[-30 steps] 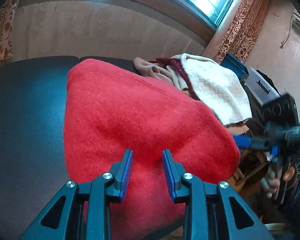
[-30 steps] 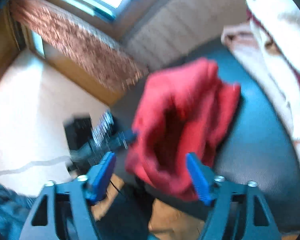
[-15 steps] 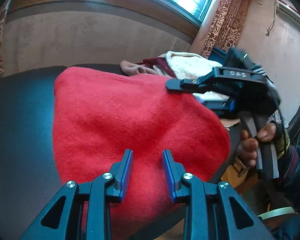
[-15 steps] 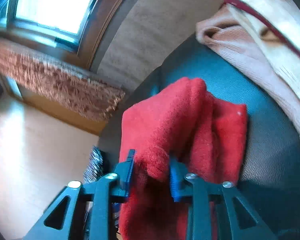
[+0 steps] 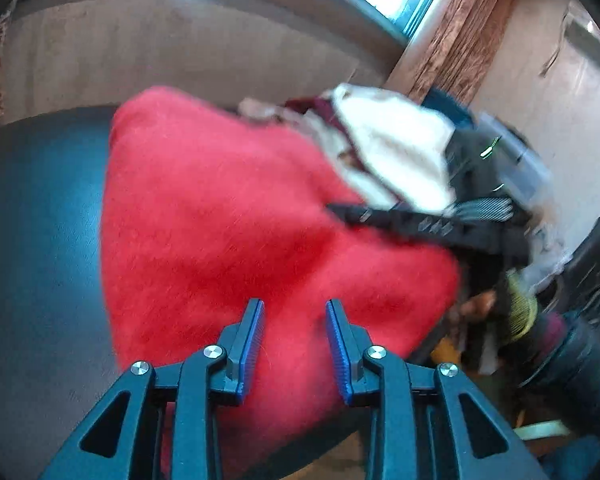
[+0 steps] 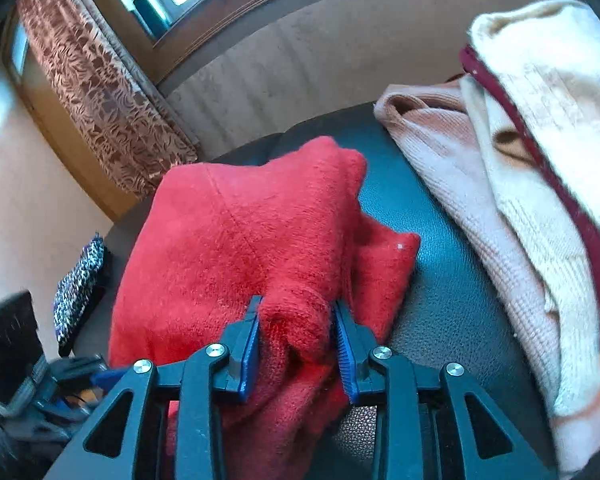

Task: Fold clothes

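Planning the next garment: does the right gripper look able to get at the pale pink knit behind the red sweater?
Probably not yet. The right gripper has a fold of the red sweater between its opening jaws; the pink knit lies uncovered beyond bare dark surface.

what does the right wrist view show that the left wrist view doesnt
Only the right wrist view shows the right tool with a bunched fold of the red sweater between its blue pads while its jaws ease open, and a black-and-white patterned item beyond the surface's edge.

Only the left wrist view shows the left tool straddling the sweater's near edge, and the person's hand holding the other tool.

Both share the red sweater, the dark padded surface, the pile of cream and pink knits, the curtain and the window.
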